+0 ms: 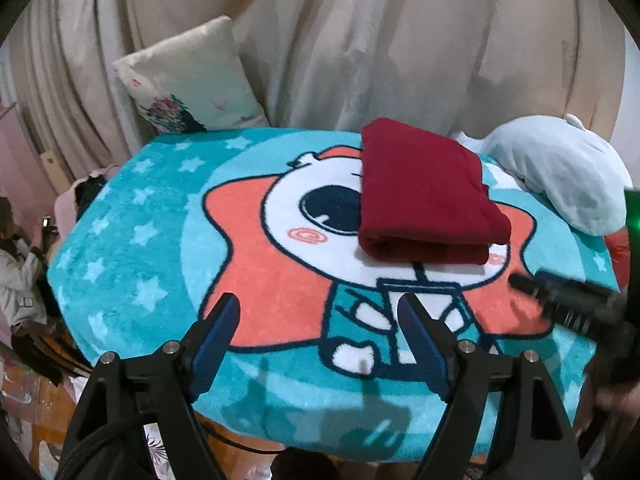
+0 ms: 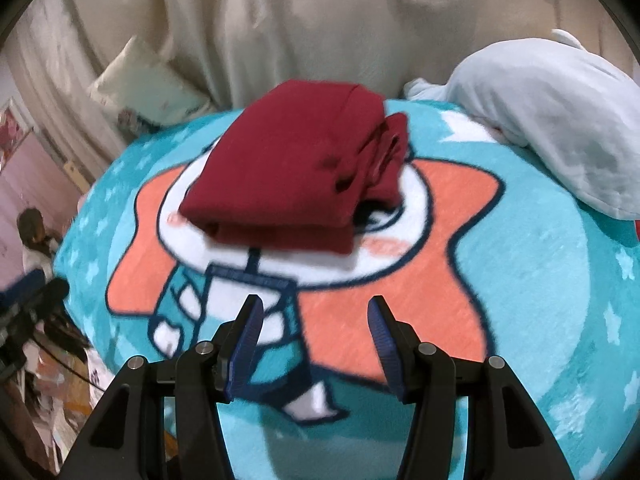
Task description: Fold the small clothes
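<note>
The teal cartoon mat point(image 1: 132, 240) covers the counter and serves as the landmark: its star-shaped character faces the person, which likely marks the middle as the working patch. Behind the mat hangs a cream curtain point(image 1: 360, 40), with a pale pillow point(image 1: 188, 76) leaning at the mat's far left corner and a light blue plush point(image 1: 560, 172) resting on its far right edge, both pushed back, probably to keep the centre free.

The dark red garment point(image 1: 424, 196) lies on the character's face, right of the mat's centre in the left view. It is folded into a thick packet of several layers; its long axis runs from the near edge toward the curtain, the rounded fold facing the person and the looser layered edges on the right side.

The left hand-held gripper point(image 1: 320, 320) hangs over the mat's near part, spread and holding nothing. The right hand-held gripper point(image 2: 316, 324) is likewise spread and empty, short of the garment, which suggests the fold is finished.
</note>
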Action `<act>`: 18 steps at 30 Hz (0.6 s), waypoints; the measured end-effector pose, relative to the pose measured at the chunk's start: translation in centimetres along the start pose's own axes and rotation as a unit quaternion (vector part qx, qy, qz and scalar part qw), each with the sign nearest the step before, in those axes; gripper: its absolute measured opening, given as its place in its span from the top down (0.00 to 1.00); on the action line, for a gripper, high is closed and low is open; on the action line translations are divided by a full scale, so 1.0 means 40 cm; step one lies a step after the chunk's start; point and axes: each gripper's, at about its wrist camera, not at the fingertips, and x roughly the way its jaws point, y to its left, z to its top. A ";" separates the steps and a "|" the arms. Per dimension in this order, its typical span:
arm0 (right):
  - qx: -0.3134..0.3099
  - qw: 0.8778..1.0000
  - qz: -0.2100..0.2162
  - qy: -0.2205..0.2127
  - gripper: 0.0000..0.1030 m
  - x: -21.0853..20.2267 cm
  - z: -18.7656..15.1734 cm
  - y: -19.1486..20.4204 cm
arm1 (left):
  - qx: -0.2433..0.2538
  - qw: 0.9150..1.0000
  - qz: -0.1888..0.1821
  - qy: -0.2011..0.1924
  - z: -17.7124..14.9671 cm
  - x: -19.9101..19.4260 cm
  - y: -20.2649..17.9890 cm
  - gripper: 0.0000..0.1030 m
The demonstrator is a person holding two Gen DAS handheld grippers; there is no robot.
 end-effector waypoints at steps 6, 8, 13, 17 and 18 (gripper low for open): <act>0.074 0.996 0.036 -0.027 0.37 0.006 0.102 -0.119 | -0.014 0.996 -0.074 0.042 0.100 0.114 0.013 0.22; 0.102 0.993 0.060 -0.021 0.37 0.041 0.137 -0.159 | -0.026 0.993 -0.099 0.062 0.136 0.171 0.013 0.22; 0.176 0.980 0.095 0.001 0.37 0.150 0.214 -0.235 | -0.025 0.984 -0.149 0.093 0.233 0.328 -0.001 0.22; 0.209 0.971 0.114 0.011 0.36 0.229 0.282 -0.256 | -0.018 0.975 -0.194 0.110 0.302 0.429 -0.013 0.22; 0.211 0.971 0.114 0.014 0.36 0.244 0.293 -0.255 | -0.015 0.971 -0.208 0.117 0.320 0.459 -0.018 0.22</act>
